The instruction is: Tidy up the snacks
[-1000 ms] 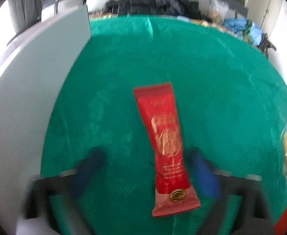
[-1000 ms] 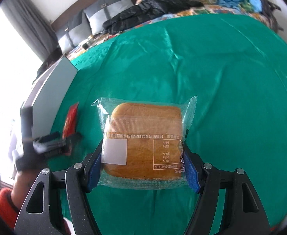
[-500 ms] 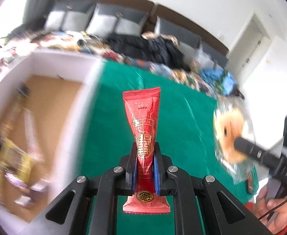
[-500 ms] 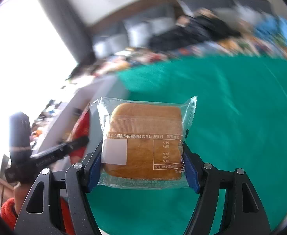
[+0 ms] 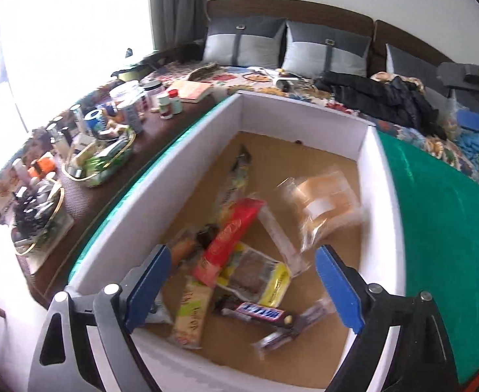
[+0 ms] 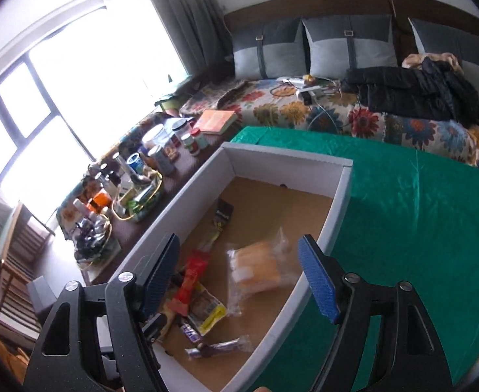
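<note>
Above the box (image 5: 383, 170), my left hand-held gripper (image 5: 239, 290) and right hand-held gripper (image 6: 239, 281) both stand apart, empty. Bread packet (image 5: 327, 202) lies near the box's right wall; I judge it light, soft, crushable. Grip across its sides gently.

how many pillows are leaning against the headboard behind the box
3. One sits at the left, one in the middle, one at the right behind the black jacket. More may lie beyond the frame's right edge.
</note>
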Demonstrator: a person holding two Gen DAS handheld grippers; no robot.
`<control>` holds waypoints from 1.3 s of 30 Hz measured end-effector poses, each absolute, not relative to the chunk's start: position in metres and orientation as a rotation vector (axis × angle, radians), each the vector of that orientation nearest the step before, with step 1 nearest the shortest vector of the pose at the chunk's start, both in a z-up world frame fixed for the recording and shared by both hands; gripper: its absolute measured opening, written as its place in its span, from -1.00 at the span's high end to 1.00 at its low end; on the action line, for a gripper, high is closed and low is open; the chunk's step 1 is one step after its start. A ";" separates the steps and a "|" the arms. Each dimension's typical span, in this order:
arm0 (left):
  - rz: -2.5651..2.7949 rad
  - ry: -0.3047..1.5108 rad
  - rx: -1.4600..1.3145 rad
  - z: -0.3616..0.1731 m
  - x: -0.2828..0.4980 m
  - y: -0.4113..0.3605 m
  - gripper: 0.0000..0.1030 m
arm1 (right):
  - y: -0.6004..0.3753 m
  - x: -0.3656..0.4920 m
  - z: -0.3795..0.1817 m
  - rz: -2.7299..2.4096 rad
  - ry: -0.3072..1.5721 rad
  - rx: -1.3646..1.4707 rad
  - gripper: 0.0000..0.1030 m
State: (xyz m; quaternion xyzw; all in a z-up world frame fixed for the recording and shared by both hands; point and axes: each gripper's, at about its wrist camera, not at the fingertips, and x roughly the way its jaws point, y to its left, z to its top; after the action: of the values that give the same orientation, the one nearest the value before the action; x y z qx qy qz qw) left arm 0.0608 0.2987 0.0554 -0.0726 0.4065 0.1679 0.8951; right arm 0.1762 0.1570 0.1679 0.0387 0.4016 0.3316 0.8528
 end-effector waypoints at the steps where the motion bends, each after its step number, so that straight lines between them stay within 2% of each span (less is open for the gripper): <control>1: 0.367 0.844 -0.135 0.056 0.060 0.297 -0.74 | 0.155 0.173 0.169 0.699 0.842 0.076 -0.55; 4: 0.434 0.815 -0.075 0.068 0.046 0.288 -0.75 | 0.153 0.160 0.170 0.688 0.820 0.011 -0.55; 5: 0.462 0.807 -0.065 0.073 0.044 0.286 -0.83 | 0.155 0.157 0.173 0.685 0.808 -0.010 -0.55; 6: 0.503 0.798 -0.055 0.079 0.042 0.286 -0.99 | 0.154 0.151 0.173 0.679 0.792 -0.045 -0.55; 11: 0.579 0.692 -0.051 0.099 0.017 0.285 -1.00 | 0.154 0.127 0.163 0.658 0.763 -0.170 -0.55; 19: 0.548 0.700 -0.035 0.116 0.003 0.270 -1.00 | 0.144 0.089 0.134 0.625 0.821 -0.188 -0.57; 39: 0.473 0.705 -0.101 0.116 -0.006 0.270 -1.00 | 0.142 0.068 0.145 0.599 0.789 -0.196 -0.57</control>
State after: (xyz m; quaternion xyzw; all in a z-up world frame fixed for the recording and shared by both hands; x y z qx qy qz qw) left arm -0.0062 0.2704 0.1158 -0.0492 0.3418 0.2292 0.9101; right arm 0.0677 0.1418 0.1446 -0.0938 0.3777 0.2871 0.8753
